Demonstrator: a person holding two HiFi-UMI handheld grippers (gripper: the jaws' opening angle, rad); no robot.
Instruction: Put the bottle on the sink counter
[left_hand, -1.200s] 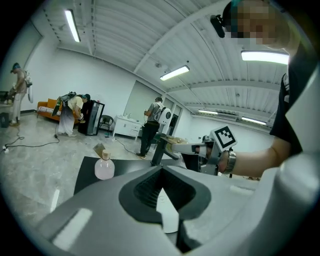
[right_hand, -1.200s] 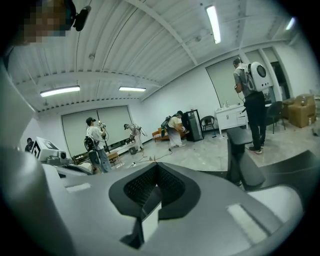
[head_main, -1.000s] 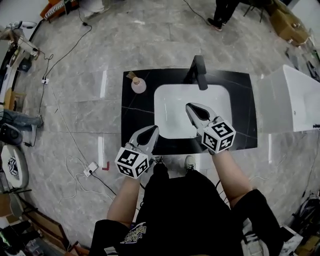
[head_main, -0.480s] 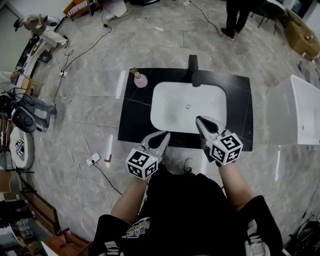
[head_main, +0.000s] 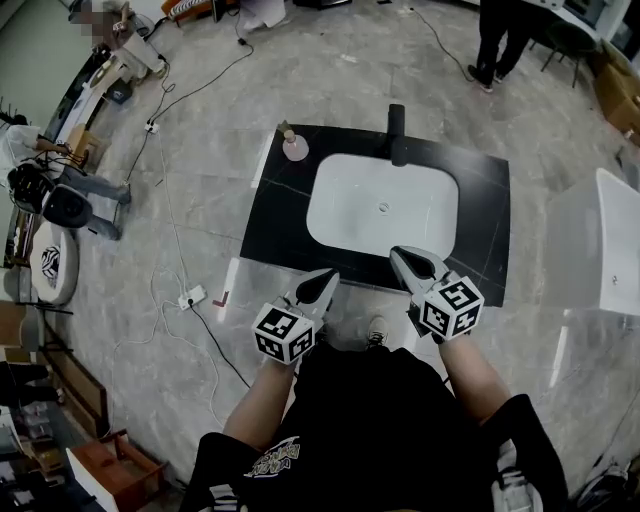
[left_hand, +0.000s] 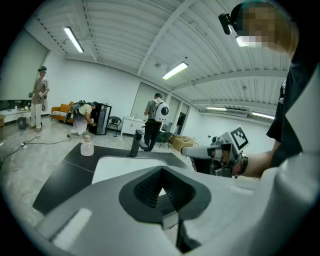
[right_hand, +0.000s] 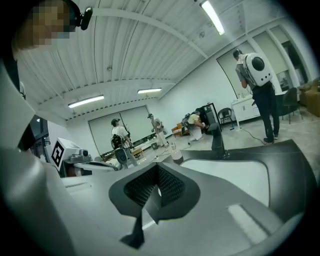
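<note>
A small clear bottle (head_main: 295, 147) with a pale cap stands upright on the black sink counter (head_main: 275, 215), at its far left corner. It also shows as the bottle (left_hand: 87, 146) in the left gripper view and the bottle (right_hand: 176, 152) in the right gripper view. My left gripper (head_main: 325, 281) hovers at the counter's near edge, shut and empty. My right gripper (head_main: 404, 258) is also shut and empty, over the front rim of the white basin (head_main: 382, 205). Both are far from the bottle.
A black faucet (head_main: 397, 133) rises behind the basin. A white tub (head_main: 620, 245) stands to the right. Cables and a power strip (head_main: 190, 297) lie on the marble floor at left. A person (head_main: 500, 40) stands beyond the counter, with others further off.
Both grippers have drawn back from over the basin to the counter's near edge. The head view has shifted, so the counter sits further away. The bottle has stayed in place.
</note>
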